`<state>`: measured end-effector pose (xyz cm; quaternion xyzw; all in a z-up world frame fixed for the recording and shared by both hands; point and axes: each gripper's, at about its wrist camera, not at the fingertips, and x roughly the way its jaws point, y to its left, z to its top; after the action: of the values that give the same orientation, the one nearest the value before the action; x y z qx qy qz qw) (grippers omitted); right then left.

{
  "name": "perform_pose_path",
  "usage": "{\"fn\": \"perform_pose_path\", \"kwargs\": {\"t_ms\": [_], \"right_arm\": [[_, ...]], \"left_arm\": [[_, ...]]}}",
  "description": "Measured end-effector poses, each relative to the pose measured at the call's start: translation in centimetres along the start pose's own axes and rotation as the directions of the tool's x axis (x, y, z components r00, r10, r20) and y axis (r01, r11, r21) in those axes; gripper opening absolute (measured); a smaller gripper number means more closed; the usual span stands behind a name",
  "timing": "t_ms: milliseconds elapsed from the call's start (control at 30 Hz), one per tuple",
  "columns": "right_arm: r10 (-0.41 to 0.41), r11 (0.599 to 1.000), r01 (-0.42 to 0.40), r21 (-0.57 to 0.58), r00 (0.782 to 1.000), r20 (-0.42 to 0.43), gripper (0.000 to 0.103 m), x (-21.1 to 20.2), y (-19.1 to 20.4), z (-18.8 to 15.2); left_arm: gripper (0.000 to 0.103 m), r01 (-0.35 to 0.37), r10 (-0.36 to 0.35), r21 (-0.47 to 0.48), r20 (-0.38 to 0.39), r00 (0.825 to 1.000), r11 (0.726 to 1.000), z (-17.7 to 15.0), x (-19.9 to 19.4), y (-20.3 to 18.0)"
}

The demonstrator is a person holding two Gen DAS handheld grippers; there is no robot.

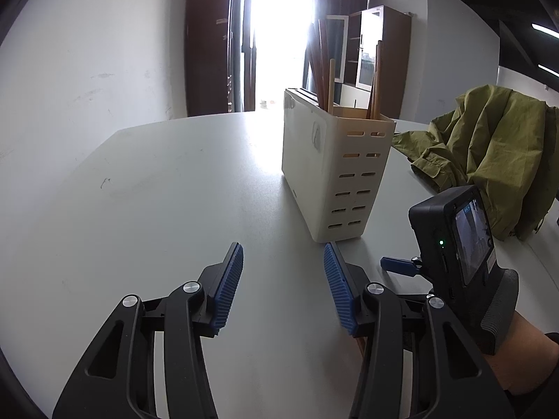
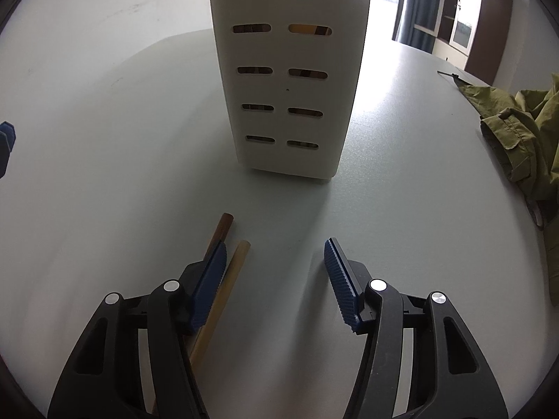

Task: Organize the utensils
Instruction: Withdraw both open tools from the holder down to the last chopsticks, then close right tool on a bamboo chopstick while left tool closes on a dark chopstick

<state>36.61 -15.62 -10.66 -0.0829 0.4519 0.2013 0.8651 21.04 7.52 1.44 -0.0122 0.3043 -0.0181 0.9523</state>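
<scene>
Two chopsticks (image 2: 223, 272) lie before holder (image 2: 290, 70); jaws wide.

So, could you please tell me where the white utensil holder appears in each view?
Left wrist: holder right of centre, chopsticks standing in it, beyond the open left tool.
Right wrist: holder top centre, slotted end facing the open right tool.
Shared landmark: green jacket at right.
</scene>
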Motion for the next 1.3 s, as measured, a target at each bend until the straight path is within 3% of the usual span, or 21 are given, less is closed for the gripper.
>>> {"fn": "perform_pose_path", "kwargs": {"t_ms": [467,900,1067,1300], "right_arm": [[0.023,0.999,-0.024,-0.038,1.000,-0.022,0.024,-0.7,-0.3,0.1],[0.059,0.997,-0.060,-0.049,0.998,-0.027,0.013,-1.1,-2.1,-0.5],[0.074,0.997,-0.075,-0.033,0.997,-0.025,0.007,-1.1,-3.1,-0.6],[0.077,0.996,-0.078,-0.033,0.996,-0.033,0.007,-1.3,-3.2,-0.9]], "left_arm": [[0.048,0.018,-0.016,0.025,-0.085,0.996,1.000,0.1,3.1,-1.0],[0.048,0.066,-0.054,0.043,-0.224,0.973,0.997,-0.5,8.1,-2.8],[0.048,0.129,-0.122,0.004,-0.305,0.945,0.992,-0.7,10.2,-3.2],[0.048,0.109,-0.092,0.030,-0.349,0.933,0.994,-1.1,11.9,-4.0]]}}
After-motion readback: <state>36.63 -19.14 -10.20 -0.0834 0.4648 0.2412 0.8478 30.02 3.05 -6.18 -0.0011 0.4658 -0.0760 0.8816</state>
